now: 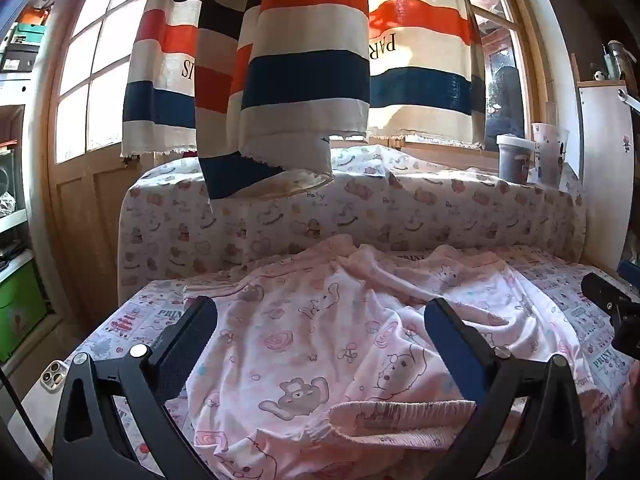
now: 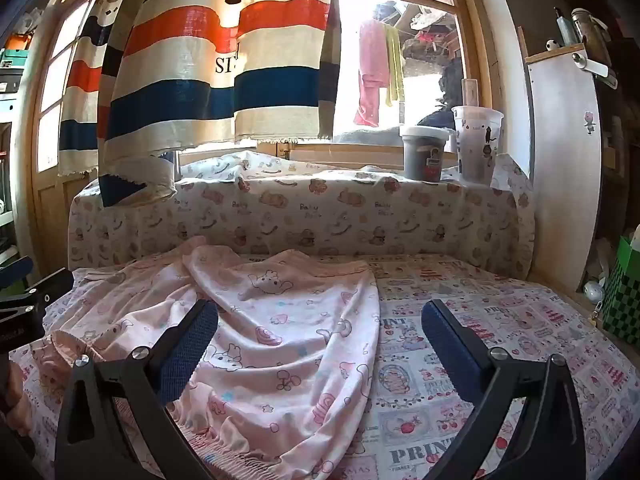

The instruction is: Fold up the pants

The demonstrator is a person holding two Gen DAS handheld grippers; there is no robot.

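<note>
The bed point(image 1: 560, 280), covered in a printed sheet, fills the ground ahead of both claws, and its near edge is cut off below each view. Beyond it, past the fingertips, a padded headboard point(image 2: 320, 216) in a bear print runs across, with a striped curtain point(image 1: 304, 60) hanging over the window behind; the curtain's top is out of frame.

The pink pants point(image 1: 320, 340) lie crumpled on the sheet directly under and ahead of the left gripper point(image 1: 320, 320), whose fingers stand wide apart with nothing between them. The elastic waistband sits low between those fingers; the leg ends bunch up far ahead and are hard to separate.

The right gripper point(image 2: 320, 320) is likewise spread and empty, the pants under its left finger, bare sheet under its right one.

Two cups point(image 2: 452, 148) stand on the headboard ahead to the right. A phone point(image 1: 48, 380) peeks out beside the left claw's left finger, partly hidden.
</note>
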